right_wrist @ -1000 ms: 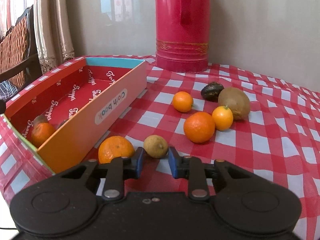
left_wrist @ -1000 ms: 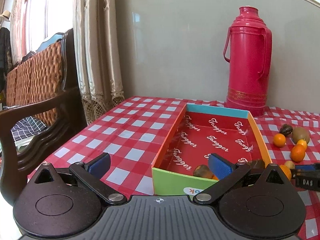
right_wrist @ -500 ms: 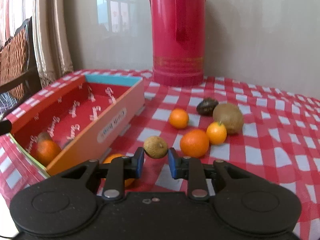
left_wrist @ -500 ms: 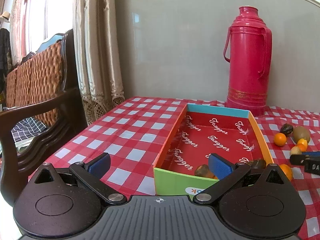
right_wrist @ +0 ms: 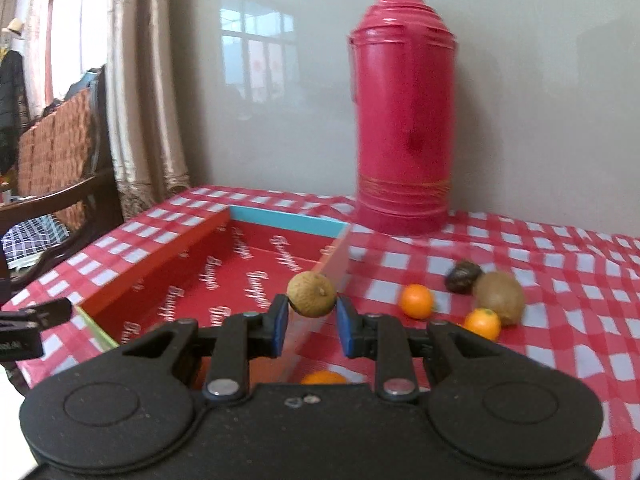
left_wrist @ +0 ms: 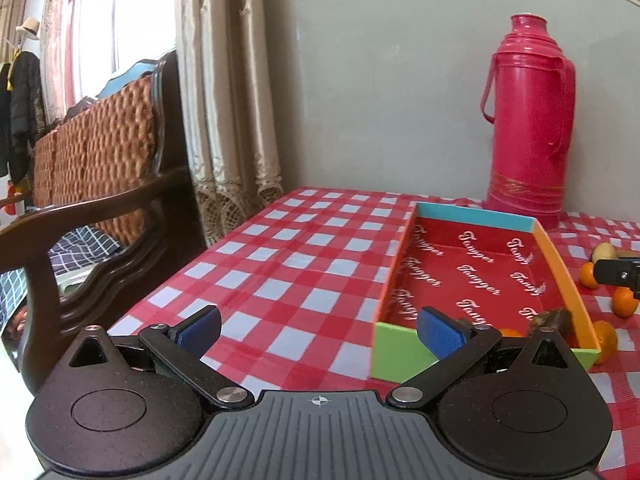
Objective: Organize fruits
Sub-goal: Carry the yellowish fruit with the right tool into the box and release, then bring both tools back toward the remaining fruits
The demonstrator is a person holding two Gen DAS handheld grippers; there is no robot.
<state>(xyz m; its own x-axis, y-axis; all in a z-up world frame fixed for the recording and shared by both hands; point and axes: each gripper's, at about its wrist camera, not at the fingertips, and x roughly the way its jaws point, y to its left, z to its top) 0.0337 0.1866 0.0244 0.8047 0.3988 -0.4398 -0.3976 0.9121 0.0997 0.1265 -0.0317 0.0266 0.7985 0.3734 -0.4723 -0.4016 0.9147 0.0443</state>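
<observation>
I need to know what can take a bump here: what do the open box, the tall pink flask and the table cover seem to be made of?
Box: likely printed cardboard, thin flat walls, glossy lettered lining.
Pink flask: probably moulded plastic with a soft sheen and ribbed shoulder; painted metal is possible.
Table cover: apparently wipe-clean vinyl or oilcloth, checked red and white, with faint creases and shine.

left wrist view: low over the near left corner of the tabletop [left_wrist: 304,264], facing along the table toward the far wall, angled slightly down, box [left_wrist: 404,364] close at right. right wrist view: low at the near edge, further right, same heading, nearer the box's right wall [right_wrist: 336,264]. shared by both: box, red flask [left_wrist: 528,128] at the far edge, loose oranges [right_wrist: 416,300], checked cloth, curtain, wooden chair at left.
</observation>
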